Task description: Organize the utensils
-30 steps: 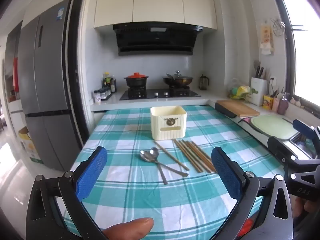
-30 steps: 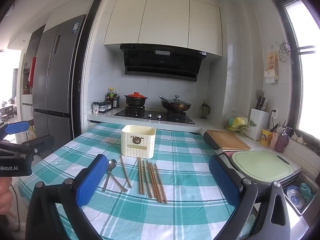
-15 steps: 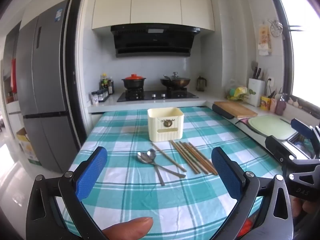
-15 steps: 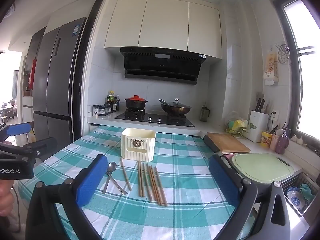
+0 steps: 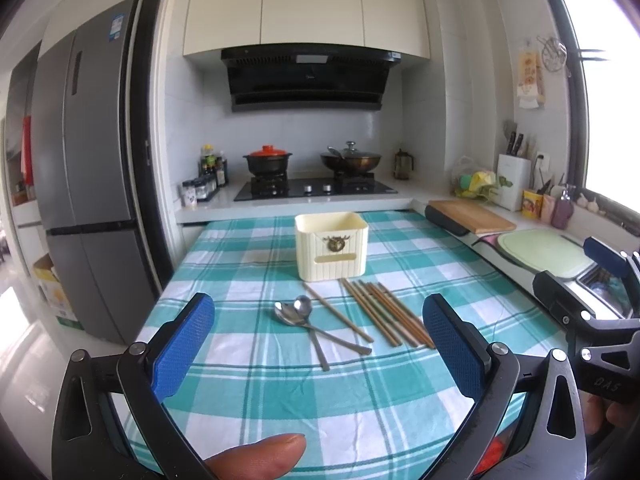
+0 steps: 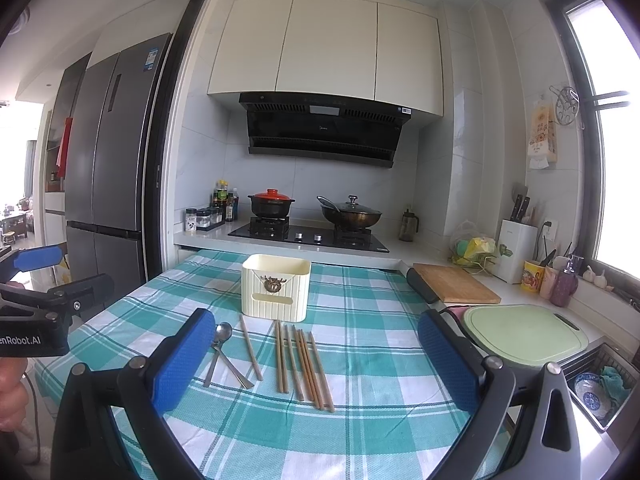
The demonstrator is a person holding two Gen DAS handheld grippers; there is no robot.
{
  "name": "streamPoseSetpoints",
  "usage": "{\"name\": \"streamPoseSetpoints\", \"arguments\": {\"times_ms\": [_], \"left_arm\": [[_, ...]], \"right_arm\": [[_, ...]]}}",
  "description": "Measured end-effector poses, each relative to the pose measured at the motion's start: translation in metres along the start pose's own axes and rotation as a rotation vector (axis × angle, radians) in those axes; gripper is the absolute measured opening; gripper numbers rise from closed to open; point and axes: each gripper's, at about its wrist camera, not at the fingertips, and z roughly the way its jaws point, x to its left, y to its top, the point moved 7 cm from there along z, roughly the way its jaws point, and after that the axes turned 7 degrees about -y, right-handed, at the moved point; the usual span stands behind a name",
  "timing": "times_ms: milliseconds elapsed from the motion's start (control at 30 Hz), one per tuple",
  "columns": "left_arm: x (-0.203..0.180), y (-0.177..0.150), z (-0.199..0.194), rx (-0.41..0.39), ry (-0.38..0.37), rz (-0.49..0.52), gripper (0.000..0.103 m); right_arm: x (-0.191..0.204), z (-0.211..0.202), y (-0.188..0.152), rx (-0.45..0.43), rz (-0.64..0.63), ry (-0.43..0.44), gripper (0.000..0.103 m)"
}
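Note:
A cream utensil holder (image 5: 331, 246) (image 6: 276, 285) stands upright mid-table on a teal checked cloth (image 5: 256, 376) (image 6: 360, 320). In front of it lie two crossed metal spoons (image 5: 301, 316) (image 6: 221, 346), a single wooden chopstick (image 5: 338, 318) (image 6: 251, 347) and a bundle of several wooden chopsticks (image 5: 386, 314) (image 6: 303, 362). My left gripper (image 5: 318, 348) hovers open over the near cloth, well short of the spoons. My right gripper (image 6: 314, 364) also hangs open, nothing between its blue pads, framing the chopsticks from a distance.
Behind the table runs a counter with a hob, a red-lidded pot (image 5: 267, 159) and a wok (image 5: 350, 159). To the right lie a wooden board (image 5: 472, 216), a green cutting board (image 5: 542, 250) and a sink (image 6: 596, 380). A fridge (image 5: 86, 184) stands left.
Both views have tilted slightly upward and shifted, so the table items sit lower and a bit nearer in frame. Nothing on the table has moved; both grippers stay open.

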Motion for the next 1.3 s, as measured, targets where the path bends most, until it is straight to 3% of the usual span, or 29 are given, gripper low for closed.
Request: {"name": "streamPoseSetpoints", "arguments": {"times_ms": [1300], "left_arm": [[-0.0017,-0.0053,0.0066,0.016,-0.005,-0.006,0.103]], "right_arm": [[0.0003,0.0037,-0.0017,0.007,0.001,-0.005,0.103]]}}
